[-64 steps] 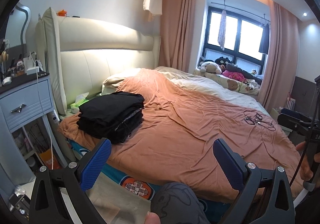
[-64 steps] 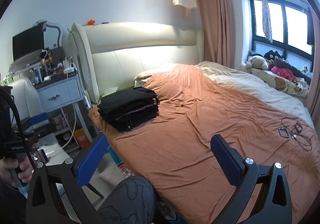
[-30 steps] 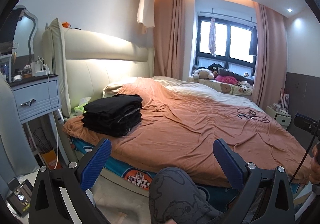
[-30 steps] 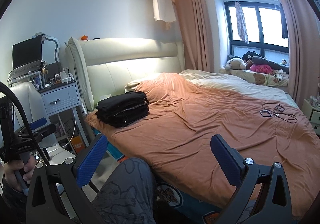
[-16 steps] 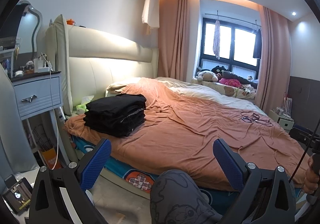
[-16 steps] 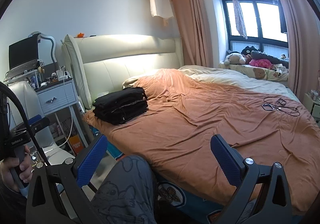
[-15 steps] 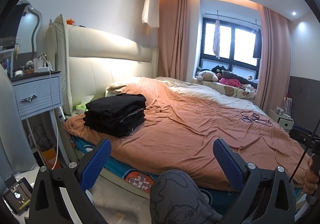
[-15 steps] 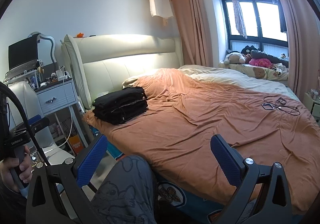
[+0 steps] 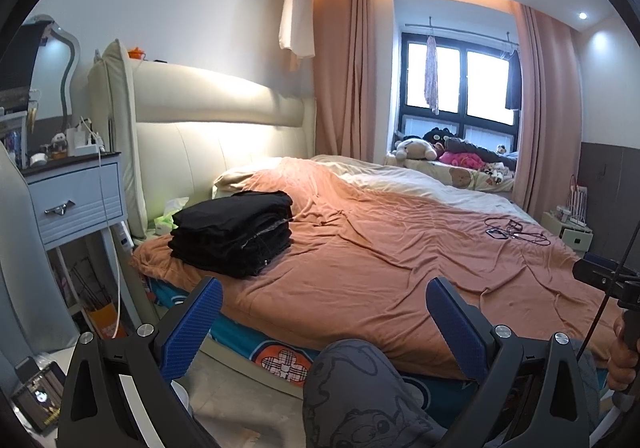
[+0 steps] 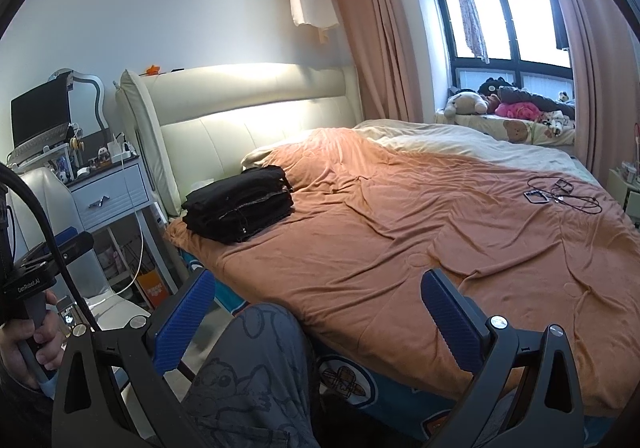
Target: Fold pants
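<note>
A stack of folded black pants [image 9: 234, 232] [image 10: 239, 203] lies on the orange bedspread [image 9: 392, 248] [image 10: 440, 224] near the headboard, at the bed's left corner. My left gripper [image 9: 322, 308] is open and empty, held back from the bed's near edge, well short of the stack. My right gripper [image 10: 314, 302] is also open and empty, off the bed's edge. A person's knee in grey printed trousers [image 9: 360, 388] [image 10: 252, 368] shows between the fingers of each gripper.
A blue-grey nightstand [image 9: 76, 200] [image 10: 110, 194] with a hanging white cable stands left of the bed. Black cables and a small device [image 9: 514, 232] [image 10: 560, 194] lie on the bed's far right. Plush toys [image 9: 416, 148] sit on the window seat. A hand [image 10: 28, 348] grips the other tool.
Both cameras tilted up and drew slightly away from the bed over two seconds, then settled. The pants stack has not moved. Both grippers have stayed open.
</note>
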The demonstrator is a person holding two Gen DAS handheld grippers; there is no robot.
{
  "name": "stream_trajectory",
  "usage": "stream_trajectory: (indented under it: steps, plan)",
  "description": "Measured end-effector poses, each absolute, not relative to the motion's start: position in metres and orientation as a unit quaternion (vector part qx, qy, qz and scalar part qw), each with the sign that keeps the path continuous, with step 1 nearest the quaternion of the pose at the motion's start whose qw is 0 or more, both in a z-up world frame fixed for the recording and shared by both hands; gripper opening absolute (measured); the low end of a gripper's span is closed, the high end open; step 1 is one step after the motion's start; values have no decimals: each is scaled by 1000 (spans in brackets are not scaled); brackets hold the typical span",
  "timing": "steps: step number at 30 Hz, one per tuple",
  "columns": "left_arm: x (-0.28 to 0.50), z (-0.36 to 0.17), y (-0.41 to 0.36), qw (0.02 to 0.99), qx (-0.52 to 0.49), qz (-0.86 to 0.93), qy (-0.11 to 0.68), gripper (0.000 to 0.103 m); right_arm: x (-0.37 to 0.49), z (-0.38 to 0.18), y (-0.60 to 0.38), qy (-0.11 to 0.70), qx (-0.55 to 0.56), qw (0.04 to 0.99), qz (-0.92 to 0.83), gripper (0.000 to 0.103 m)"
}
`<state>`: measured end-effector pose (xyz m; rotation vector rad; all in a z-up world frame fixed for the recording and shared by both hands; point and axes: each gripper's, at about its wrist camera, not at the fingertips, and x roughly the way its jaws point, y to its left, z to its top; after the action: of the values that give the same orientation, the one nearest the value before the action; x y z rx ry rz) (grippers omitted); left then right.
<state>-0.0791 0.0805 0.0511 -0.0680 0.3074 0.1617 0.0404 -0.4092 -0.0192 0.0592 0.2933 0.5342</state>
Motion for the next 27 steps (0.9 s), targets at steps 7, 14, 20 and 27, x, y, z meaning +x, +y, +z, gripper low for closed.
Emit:
stream_trajectory:
  steps: [7, 14, 20, 27]
  plan:
    - [-78, 54, 78, 984, -30, 80, 156, 103, 38, -16, -413, 146, 37, 953, 264, 103]
    - [-75, 53, 78, 982, -28, 87, 166, 103, 40, -19, -418, 147, 43, 952, 266, 103]
    - [-77, 52, 76, 982, -25, 85, 164, 103, 41, -20, -419, 149, 47, 951, 268, 103]
    - [-79, 51, 76, 982, -29, 86, 165, 103, 40, -19, -419, 151, 45, 950, 269, 103]
